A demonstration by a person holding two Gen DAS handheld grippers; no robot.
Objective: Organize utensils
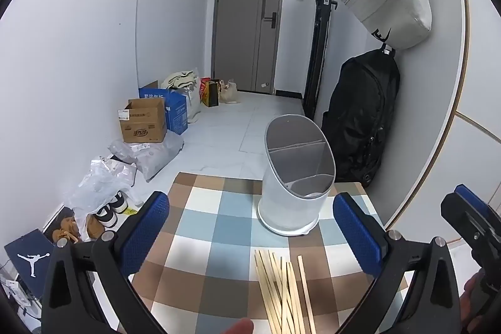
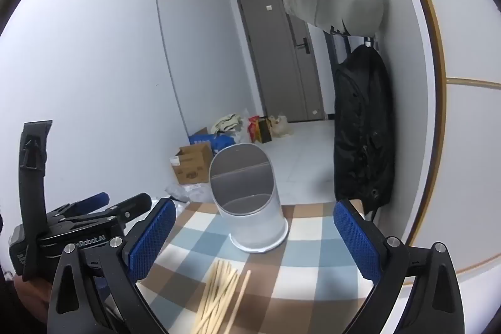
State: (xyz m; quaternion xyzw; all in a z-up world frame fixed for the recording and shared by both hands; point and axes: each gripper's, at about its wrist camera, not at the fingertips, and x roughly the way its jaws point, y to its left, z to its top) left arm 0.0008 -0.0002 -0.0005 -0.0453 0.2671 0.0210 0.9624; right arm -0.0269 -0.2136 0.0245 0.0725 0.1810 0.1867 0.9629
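From the left wrist view, the left hand-held gripper (image 1: 250, 233) stands wide apart with nothing between its blue pads, above a checked desk (image 1: 200, 227). A bundle of wooden chopsticks (image 1: 281, 293) lies on the cloth, near the white utensil holder (image 1: 294, 177) further back.

From the right wrist view, the right hand-held gripper (image 2: 253, 237) also gapes empty. The chopsticks (image 2: 219, 296) lie between its fingers, the utensil holder (image 2: 250, 199) beyond them.

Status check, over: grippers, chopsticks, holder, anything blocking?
Left gripper open, empty. Right gripper open, empty. Chopsticks loose on checkered cloth, holder upright beyond them. Path clear.
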